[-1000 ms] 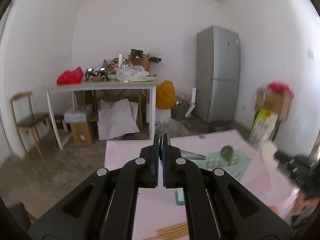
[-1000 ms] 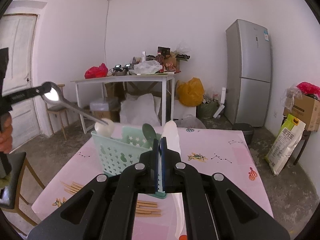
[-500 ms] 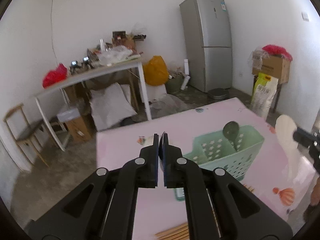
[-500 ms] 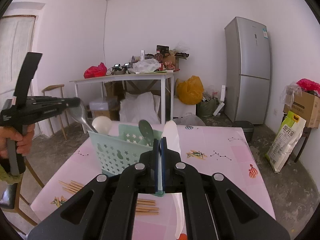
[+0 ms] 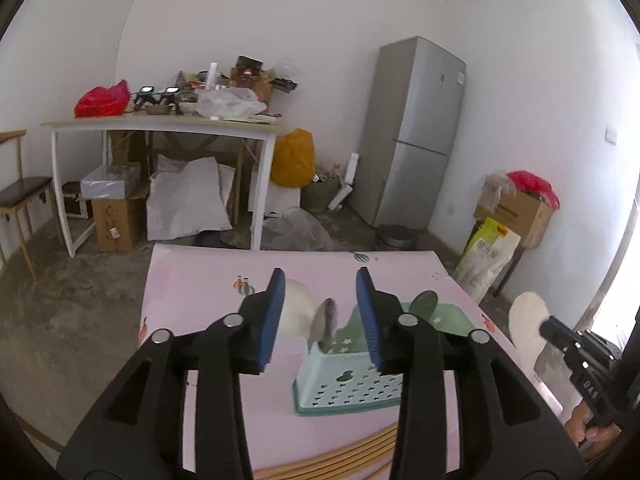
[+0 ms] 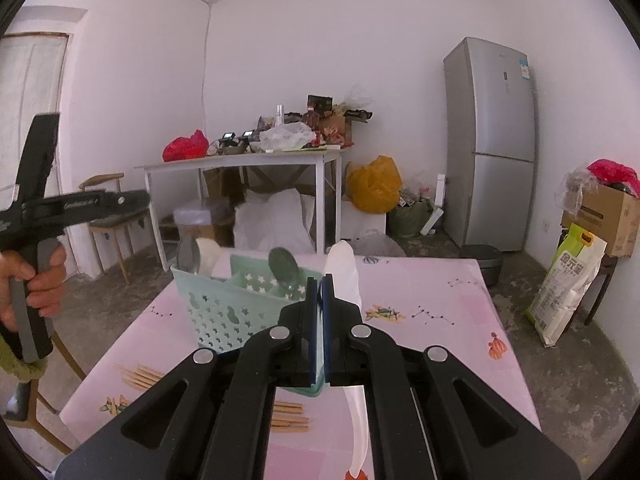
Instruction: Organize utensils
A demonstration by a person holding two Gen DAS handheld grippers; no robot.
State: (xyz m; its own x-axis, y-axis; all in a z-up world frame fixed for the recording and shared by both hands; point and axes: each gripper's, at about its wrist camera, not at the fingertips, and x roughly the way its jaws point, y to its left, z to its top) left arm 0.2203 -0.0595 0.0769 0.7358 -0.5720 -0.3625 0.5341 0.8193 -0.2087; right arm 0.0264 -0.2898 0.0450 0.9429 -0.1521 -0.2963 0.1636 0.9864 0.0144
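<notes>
Left gripper (image 5: pixel 320 312) released above basket (image 5: pixel 348 376). Right gripper (image 6: pixel 319 328) clenched on white spoon (image 6: pixel 342 268), bowl ahead of tips. Judged light, stiff, slippery, probably breakable; hold mid-handle.

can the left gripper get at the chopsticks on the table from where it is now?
Probably yes. The left gripper is open and empty, above the mint utensil basket. The wooden chopsticks lie loose on the pink table in front of the basket, nothing on top. It would have to come back and down.
</notes>
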